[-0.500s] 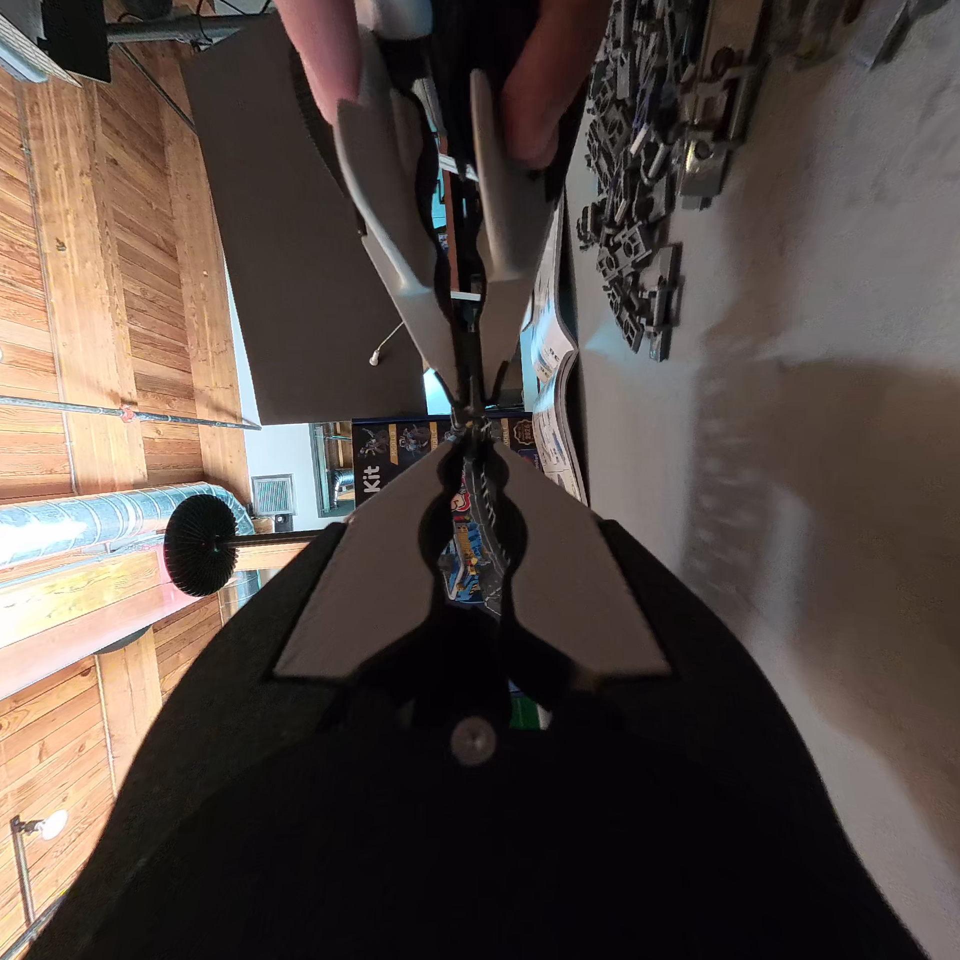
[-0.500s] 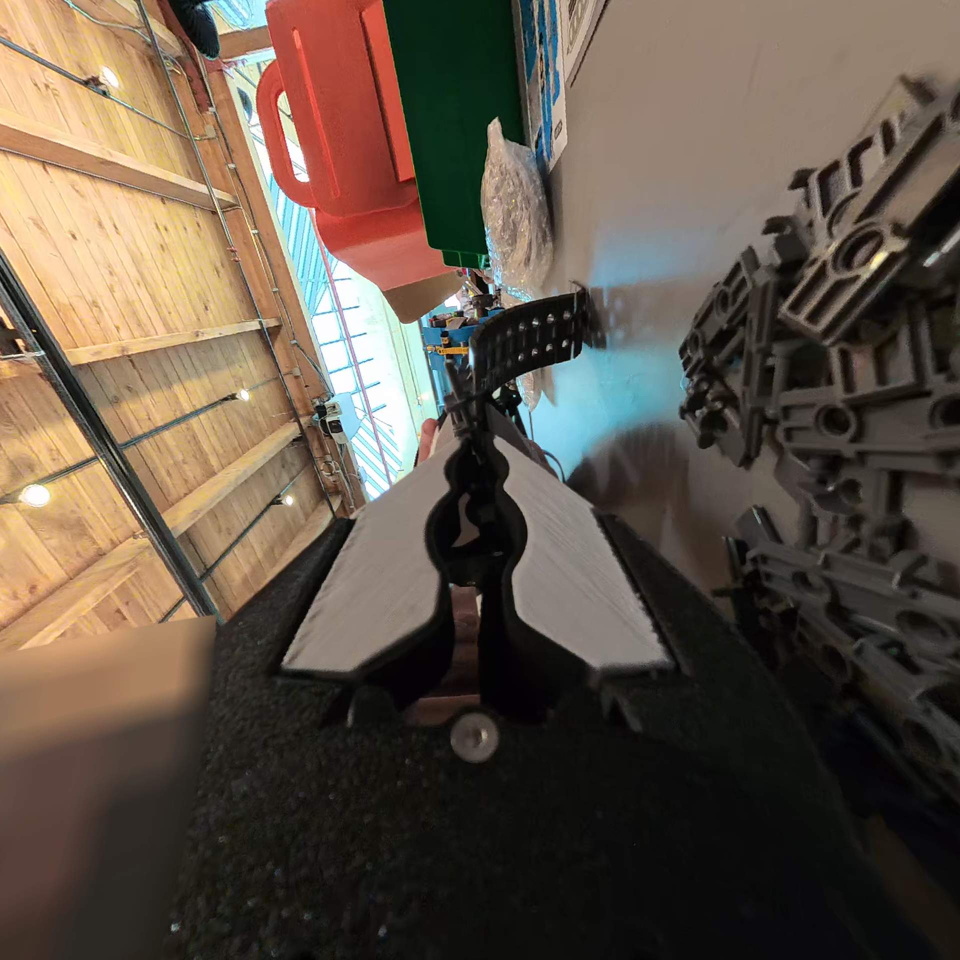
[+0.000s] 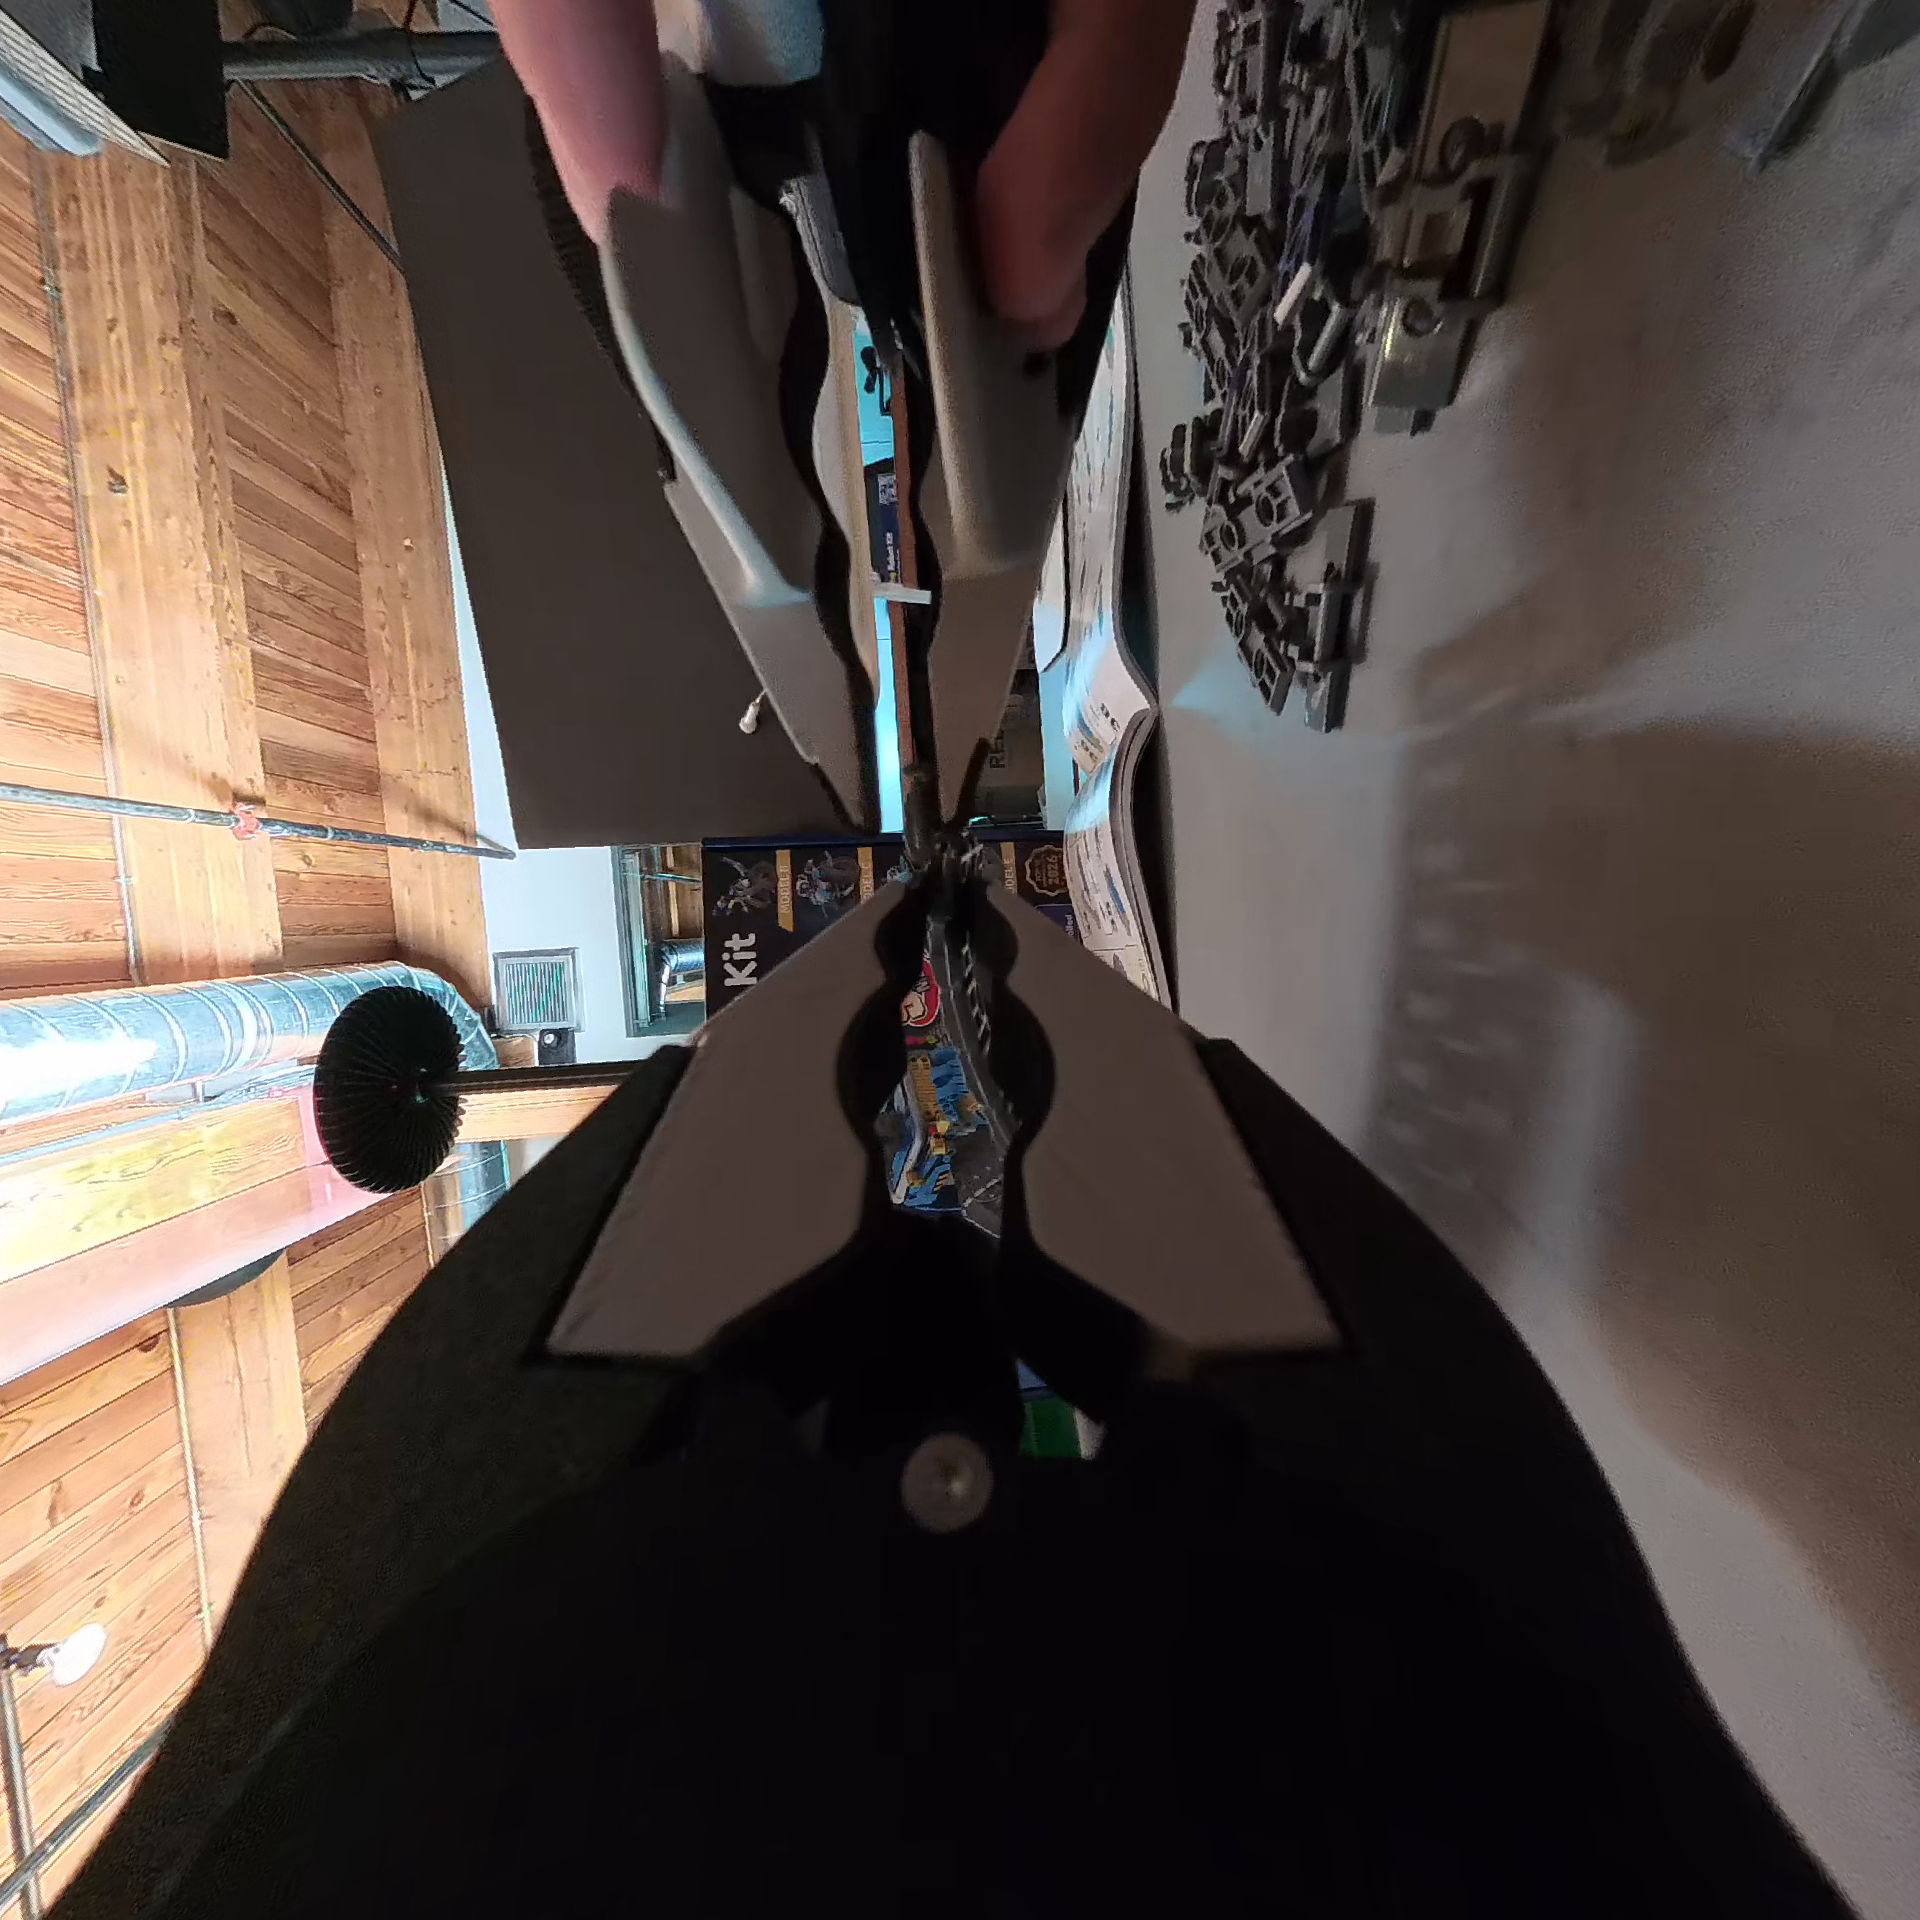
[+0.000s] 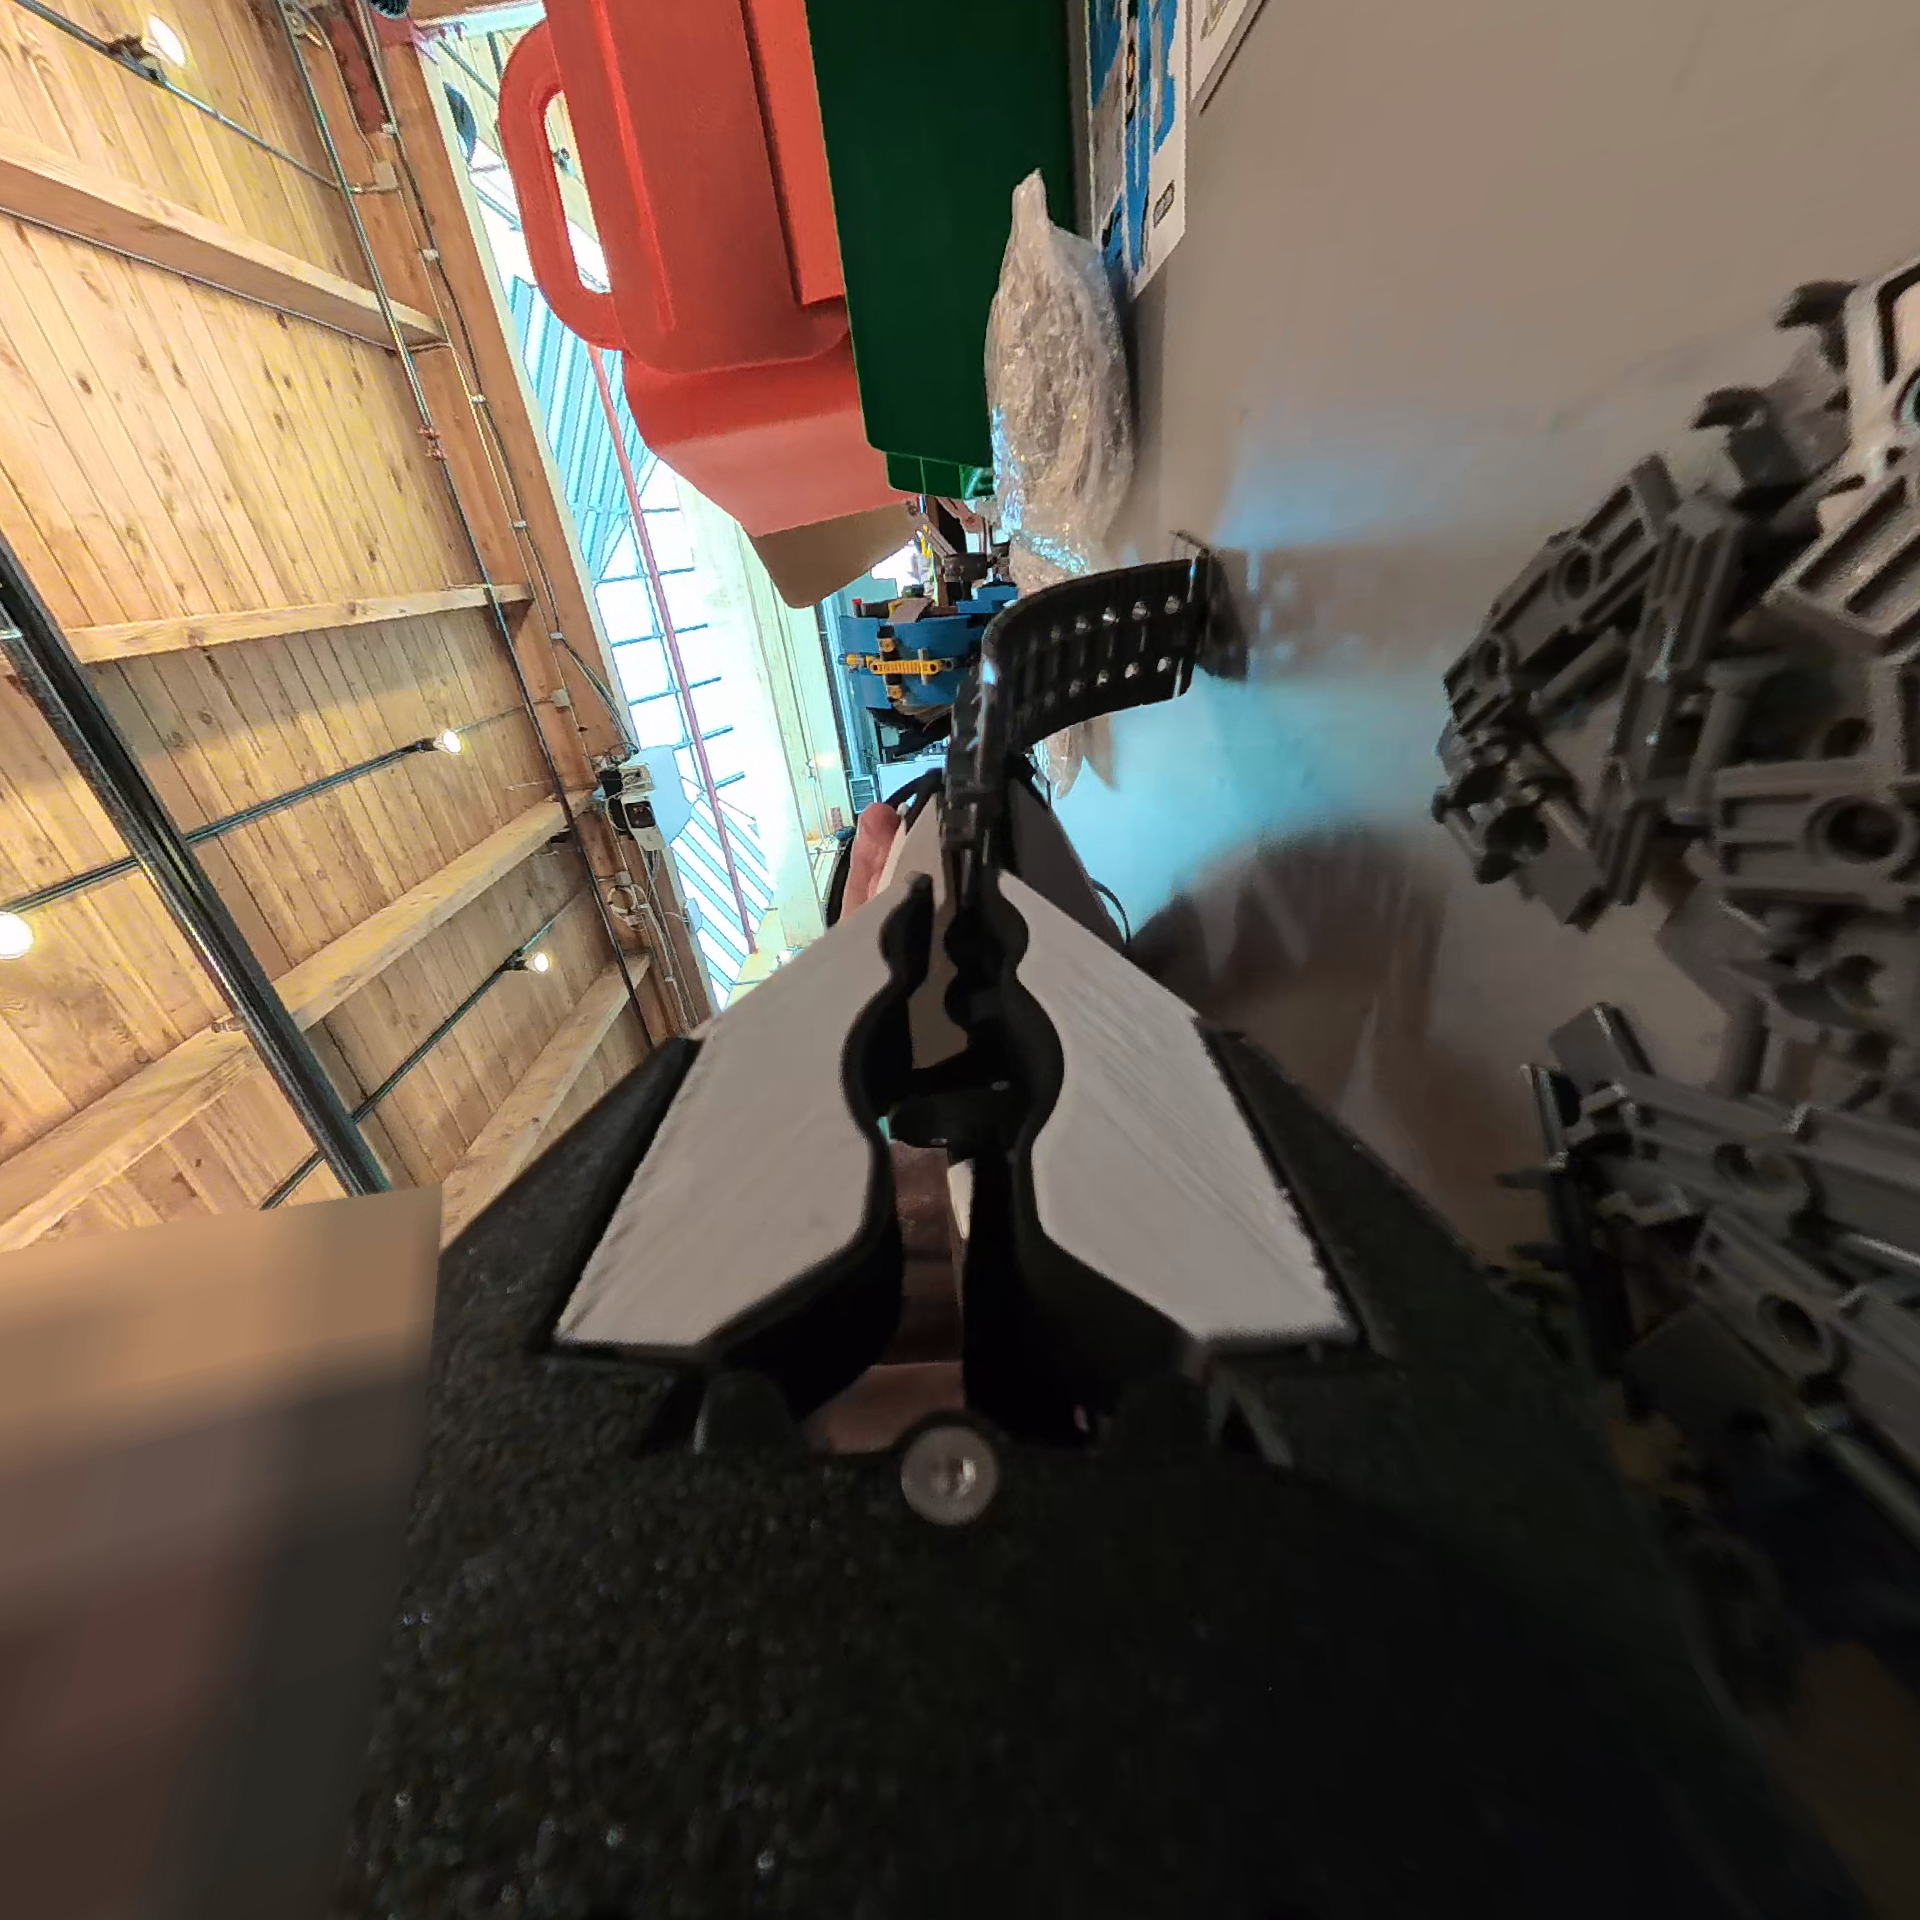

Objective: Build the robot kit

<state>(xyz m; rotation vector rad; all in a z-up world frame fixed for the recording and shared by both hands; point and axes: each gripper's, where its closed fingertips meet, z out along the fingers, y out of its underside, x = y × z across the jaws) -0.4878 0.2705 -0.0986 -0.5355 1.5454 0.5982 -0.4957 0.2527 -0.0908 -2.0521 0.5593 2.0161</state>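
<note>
Two grippers meet tip to tip here, both clamped on the same thing: a black toothed track strip [image 4: 1091, 644], a flexible belt of linked plastic segments with rows of small holes. The left gripper [image 3: 940, 883] is clenched on one stretch of it, and in the left wrist view the strip runs edge-on between its fingers [image 3: 1122, 1132], long axis straight along them toward the right gripper [image 3: 899, 790] opposite, which pinches it from the other side. A hand [image 3: 1029, 197] wraps that far gripper's body.

From the right wrist view, the right gripper [image 4: 966, 883] is also squeezed shut on the strip. Past the tips the strip climbs away, then curves over toward the grey table [image 4: 1455, 312], and its free end seems to touch the tabletop. So it's held in the air, clear of the table except that end.

Just beside it on the table sits a loose pile of grey building pieces [image 4: 1714, 831], beams and connectors jumbled together. Farther back there's a clear plastic bag [image 4: 1055, 343] whose contents I can't make out, a green bin [image 4: 935, 208] and a red container [image 4: 707, 239] with a handle; I can't see inside either. An open instruction booklet [image 3: 1117, 862] lies at the table's edge.
</note>
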